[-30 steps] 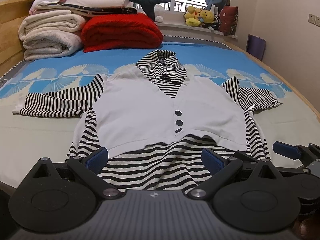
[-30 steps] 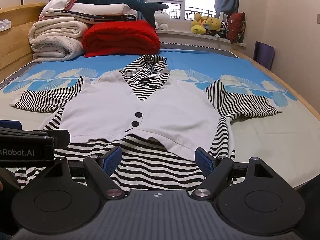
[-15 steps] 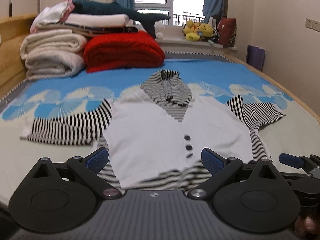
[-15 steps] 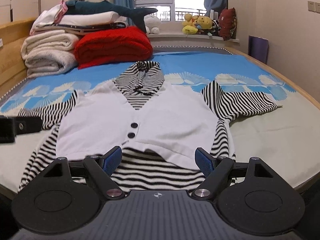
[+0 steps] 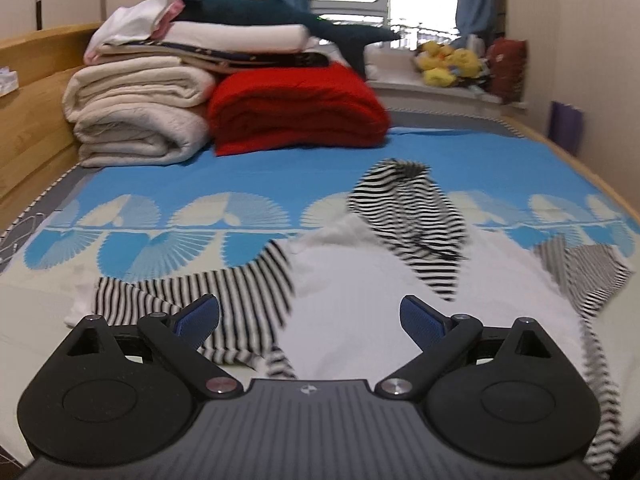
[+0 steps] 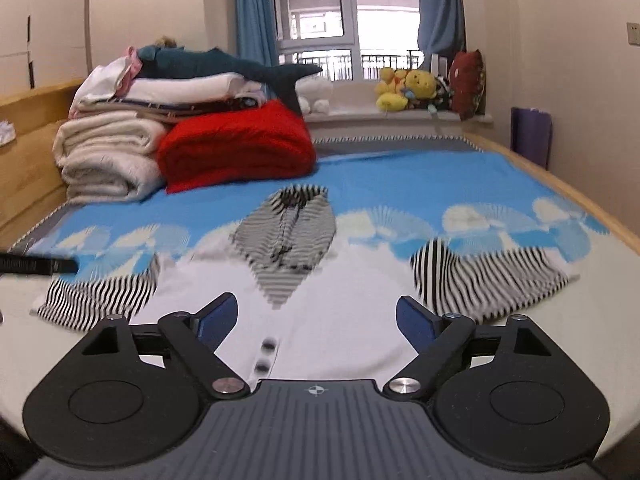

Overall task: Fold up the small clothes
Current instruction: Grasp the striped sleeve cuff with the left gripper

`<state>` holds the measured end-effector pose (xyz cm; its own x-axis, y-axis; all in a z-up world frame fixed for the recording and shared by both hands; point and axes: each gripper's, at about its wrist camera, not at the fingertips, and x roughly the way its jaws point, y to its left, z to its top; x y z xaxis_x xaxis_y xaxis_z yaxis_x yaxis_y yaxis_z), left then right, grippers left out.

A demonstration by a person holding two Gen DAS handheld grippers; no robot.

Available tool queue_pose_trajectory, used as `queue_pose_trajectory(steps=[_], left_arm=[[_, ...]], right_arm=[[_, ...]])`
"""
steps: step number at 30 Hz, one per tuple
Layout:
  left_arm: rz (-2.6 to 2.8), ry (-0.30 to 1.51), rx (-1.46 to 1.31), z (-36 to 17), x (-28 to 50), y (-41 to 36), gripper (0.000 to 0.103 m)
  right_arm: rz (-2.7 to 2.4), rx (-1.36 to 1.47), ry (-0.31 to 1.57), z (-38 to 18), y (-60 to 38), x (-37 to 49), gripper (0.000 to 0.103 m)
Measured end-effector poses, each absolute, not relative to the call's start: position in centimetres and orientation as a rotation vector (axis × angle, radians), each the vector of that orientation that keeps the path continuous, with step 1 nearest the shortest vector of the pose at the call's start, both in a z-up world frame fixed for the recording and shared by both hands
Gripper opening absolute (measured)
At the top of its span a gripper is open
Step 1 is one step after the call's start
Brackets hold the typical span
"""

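Note:
A small shirt (image 5: 360, 280) with a white vest front, black-and-white striped sleeves and a striped collar (image 5: 408, 208) lies flat, front up, on the blue patterned bed. My left gripper (image 5: 310, 312) is open above its left shoulder, near the striped left sleeve (image 5: 200, 296), with nothing between the pads. My right gripper (image 6: 316, 308) hovers over the white chest of the shirt (image 6: 340, 300), just past its two dark buttons (image 6: 266, 356). Its jaws are opening and hold nothing. The right sleeve (image 6: 480, 280) lies spread out to the right.
Folded cream blankets (image 5: 136, 120) and a red blanket (image 5: 296, 108) are stacked at the far left of the bed, with a shark plush (image 6: 224, 66) on top. Yellow plush toys (image 6: 404, 88) sit on the window sill. A wooden bed frame (image 6: 560, 188) runs along the right.
Both grippers have lifted and moved forward from the shirt's hem to its chest and shoulders. The hem has dropped out of view. The left view now centres nearer the left sleeve.

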<state>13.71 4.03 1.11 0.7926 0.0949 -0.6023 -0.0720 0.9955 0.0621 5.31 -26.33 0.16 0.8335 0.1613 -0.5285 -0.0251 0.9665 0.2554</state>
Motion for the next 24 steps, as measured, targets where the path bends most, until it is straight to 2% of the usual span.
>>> queue_pose_trajectory(steps=[3,8,11,13,14,15,16,17,18,19,21,24], left_arm=[[0.121,0.670,0.026,0.5,16.7,5.7,0.098],[0.187,0.665,0.031,-1.2,21.2,8.5,0.089],[0.218,0.671,0.025,-2.8,23.7,10.8,0.080],[0.240,0.669,-0.003,-4.1,25.1,13.3,0.061],[0.257,0.671,-0.026,-4.8,25.5,14.6,0.057],[0.286,0.678,-0.061,-5.8,25.8,16.4,0.048],[0.321,0.693,-0.101,-6.8,25.9,18.1,0.039],[0.363,0.718,-0.153,-7.8,26.0,20.1,0.036],[0.417,0.756,-0.219,-8.9,26.1,22.4,0.034],[0.482,0.791,-0.298,-9.7,26.3,24.7,0.034],[0.583,0.799,-0.444,-11.3,26.3,29.1,0.037],[0.731,0.816,-0.506,-13.4,26.4,33.7,0.053]], right_arm=[[0.099,0.238,0.554,0.9,-27.1,9.4,0.089],[0.124,0.194,0.536,1.7,-26.6,17.1,0.090],[0.162,0.178,0.525,1.9,-25.7,20.6,0.090],[0.193,0.183,0.524,1.3,-25.3,22.2,0.090],[0.200,0.190,0.518,0.8,-25.2,22.7,0.089],[0.193,0.193,0.508,0.0,-25.2,22.9,0.087],[0.175,0.191,0.501,-1.1,-25.2,22.7,0.078],[0.151,0.182,0.516,-2.1,-25.2,22.7,0.072],[0.121,0.169,0.557,-2.8,-25.0,23.0,0.060],[0.102,0.181,0.601,-3.6,-24.9,23.6,0.053],[0.111,0.236,0.607,-4.0,-25.3,24.3,0.053],[0.124,0.261,0.593,-4.4,-25.2,25.7,0.053]])
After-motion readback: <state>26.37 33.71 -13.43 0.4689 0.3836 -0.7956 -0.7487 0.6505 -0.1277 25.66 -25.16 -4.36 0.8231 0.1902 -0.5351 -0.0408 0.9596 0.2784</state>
